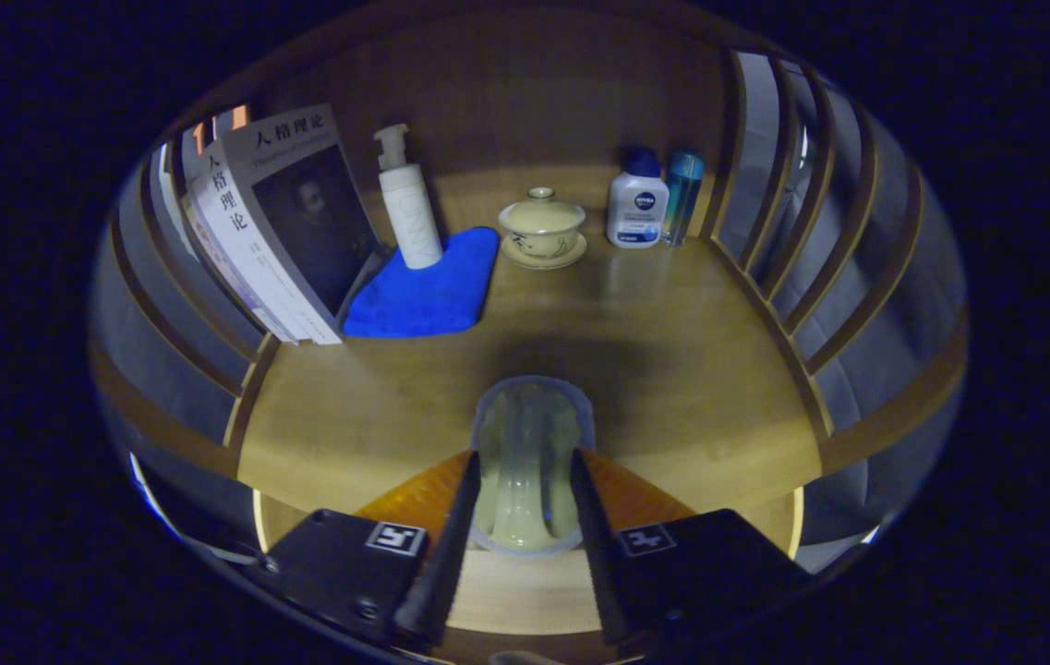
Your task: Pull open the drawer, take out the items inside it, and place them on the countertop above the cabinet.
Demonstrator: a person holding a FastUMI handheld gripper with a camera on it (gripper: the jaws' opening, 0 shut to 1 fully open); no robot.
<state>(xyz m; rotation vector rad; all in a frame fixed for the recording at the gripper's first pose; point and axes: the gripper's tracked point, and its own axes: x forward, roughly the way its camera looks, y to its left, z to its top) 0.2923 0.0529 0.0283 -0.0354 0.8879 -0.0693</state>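
I have the gripper [525, 503] closed on a clear glass cup [529, 453]; both fingers press its sides, cup sits between them with its rim just ahead of the tips; it looks held low over the worktop [672, 351], whether it touches the wood I cannot tell. My read on progress: the cup is presumably an item out of the drawer and is now over the worktop, so this one is at the placing step; left to do is set it down and let go; drawer itself is out of my sight, so I cannot say if more items wait inside. Counts, quick: one glass cup in the gripper; one white pump bottle [409, 208] standing on one blue cloth [428, 291]; one lidded tea bowl [541, 226] on its saucer, beyond the fingers at the back; one white lotion bottle [637, 208] with a dark cap, one slim blue bottle [683, 199] just beside it, touching or nearly; a leaning row of books [280, 226] against the left slatted side, several, exact number hard to tell, at least three spines. Bare wood in the middle between the cup and the back row gives room for the drop; slatted sides close the worktop on both flanks.
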